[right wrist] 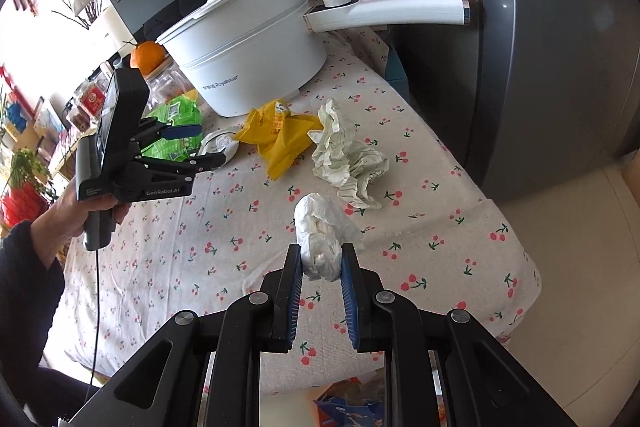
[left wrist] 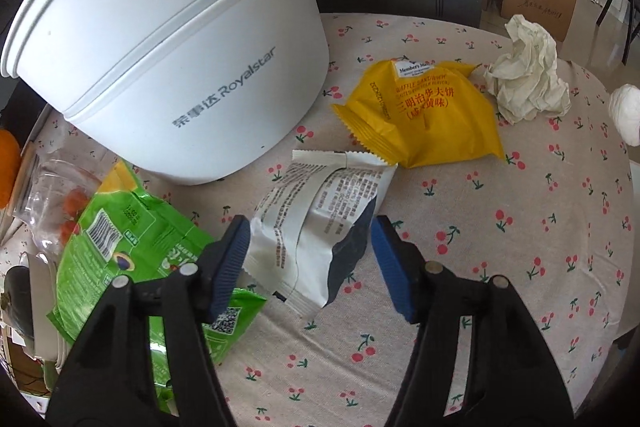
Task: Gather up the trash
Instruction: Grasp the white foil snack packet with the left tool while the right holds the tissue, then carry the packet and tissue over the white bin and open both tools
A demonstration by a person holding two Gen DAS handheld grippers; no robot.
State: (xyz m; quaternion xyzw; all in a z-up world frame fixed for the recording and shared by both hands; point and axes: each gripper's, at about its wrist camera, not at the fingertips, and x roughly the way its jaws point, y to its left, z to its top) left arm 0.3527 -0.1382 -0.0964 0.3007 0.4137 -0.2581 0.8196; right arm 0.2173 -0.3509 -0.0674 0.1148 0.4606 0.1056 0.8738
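White tissue wad (right wrist: 320,239) pinched by right hand-held gripper (right wrist: 320,263), left hand-held gripper (left wrist: 308,247) released around white wrapper (left wrist: 316,223), bare tablecloth (right wrist: 168,247) leftward.

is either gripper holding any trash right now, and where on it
The right gripper is shut on the white tissue wad, clamped at its near end. The left gripper is open around the white snack wrapper, not gripping it.

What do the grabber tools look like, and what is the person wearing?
Each tool has black plastic arms with silver rivets and two flat, ribbed blue pads. The left tool has a chunky black body with white "GenRobot.AI" lettering, a grey handle and a black cable hanging below. The right tool matches it. The person's sleeve is dark.
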